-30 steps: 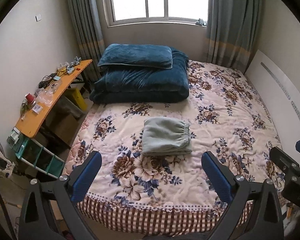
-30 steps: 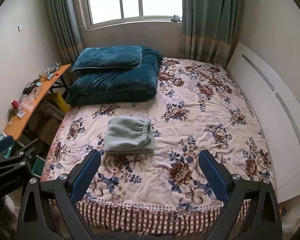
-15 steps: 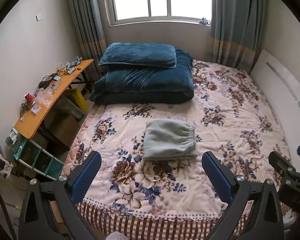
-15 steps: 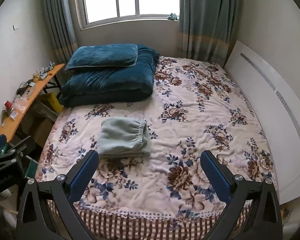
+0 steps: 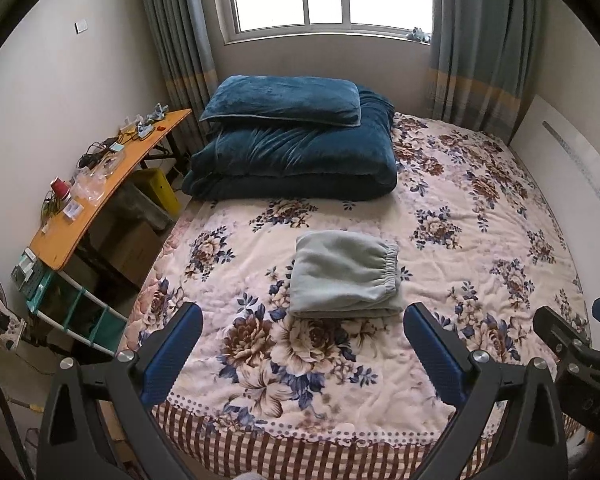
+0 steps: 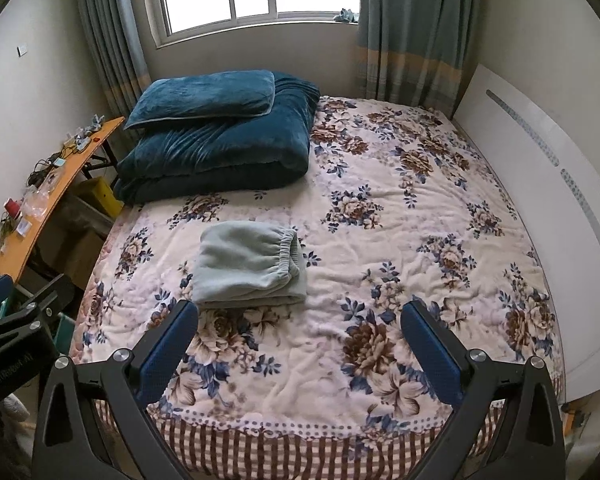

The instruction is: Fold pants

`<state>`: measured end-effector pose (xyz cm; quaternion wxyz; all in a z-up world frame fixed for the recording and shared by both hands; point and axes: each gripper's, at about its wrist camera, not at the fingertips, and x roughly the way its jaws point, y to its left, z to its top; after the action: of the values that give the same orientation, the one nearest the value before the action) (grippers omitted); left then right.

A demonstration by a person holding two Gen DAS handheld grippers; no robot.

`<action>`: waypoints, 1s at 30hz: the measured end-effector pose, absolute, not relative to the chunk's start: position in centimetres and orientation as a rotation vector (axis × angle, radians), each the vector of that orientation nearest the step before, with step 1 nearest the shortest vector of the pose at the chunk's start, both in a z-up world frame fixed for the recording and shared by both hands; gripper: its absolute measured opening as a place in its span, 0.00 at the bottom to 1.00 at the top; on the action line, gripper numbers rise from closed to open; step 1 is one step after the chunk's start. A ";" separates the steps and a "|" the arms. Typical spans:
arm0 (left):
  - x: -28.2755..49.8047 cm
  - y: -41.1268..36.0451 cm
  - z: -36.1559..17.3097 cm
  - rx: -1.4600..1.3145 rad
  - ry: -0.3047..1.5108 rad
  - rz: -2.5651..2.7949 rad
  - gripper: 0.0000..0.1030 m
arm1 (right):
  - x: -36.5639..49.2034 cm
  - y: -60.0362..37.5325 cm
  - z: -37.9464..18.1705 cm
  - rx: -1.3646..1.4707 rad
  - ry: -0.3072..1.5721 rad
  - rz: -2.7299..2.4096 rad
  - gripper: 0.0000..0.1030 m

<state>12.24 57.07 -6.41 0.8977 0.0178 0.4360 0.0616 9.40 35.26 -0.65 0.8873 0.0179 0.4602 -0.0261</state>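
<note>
Pale grey-green fleece pants point(image 5: 345, 273), folded into a compact thick rectangle, lying on the cream floral plush bedspread point(image 5: 440, 216) toward the near middle of the bed, elastic waistband on the side facing the white panel. Well short of the stacked dark teal velvet pillow and quilt point(image 5: 296, 148) at the far end. Judged essentially finished: layers stacked, edges roughly aligned, nothing trailing. For the step in hand, best to draw both tools straight back and up, clear of the cloth, so no fingertip catches the near fold and drags the stack open; if any tidying is wanted, a light press on the slightly bulging near edge only, no re-gripping. Left gripper point(image 5: 300, 344) spread wide, blue pads far apart, empty, hovering above the near edge of the bed and touching nothing; bundle just beyond the gap between the fingers. Right gripper point(image 6: 298, 342) likewise spread wide and empty, hanging over bare bedspread, pants just beyond its left pad point(image 6: 168, 346), not in contact.
</note>
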 end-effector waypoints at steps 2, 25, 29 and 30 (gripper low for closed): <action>12.3 57.0 -6.5 0.037 0.901 0.127 1.00 | 9.4 35.3 -0.9 0.038 0.959 -0.054 1.00; 11.4 56.4 -7.0 0.052 0.885 0.124 1.00 | 8.8 35.2 -1.5 0.063 0.964 -0.055 1.00; 11.1 56.5 -7.2 0.066 0.881 0.127 1.00 | 8.8 35.1 -1.5 0.061 0.965 -0.053 1.00; 11.0 56.6 -7.2 0.067 0.882 0.127 1.00 | 8.8 35.1 -1.6 0.063 0.965 -0.053 1.00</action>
<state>11.04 56.58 -7.24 0.9019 0.0323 0.4263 0.0616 8.78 35.14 -1.58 0.8850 0.0303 0.4639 -0.0253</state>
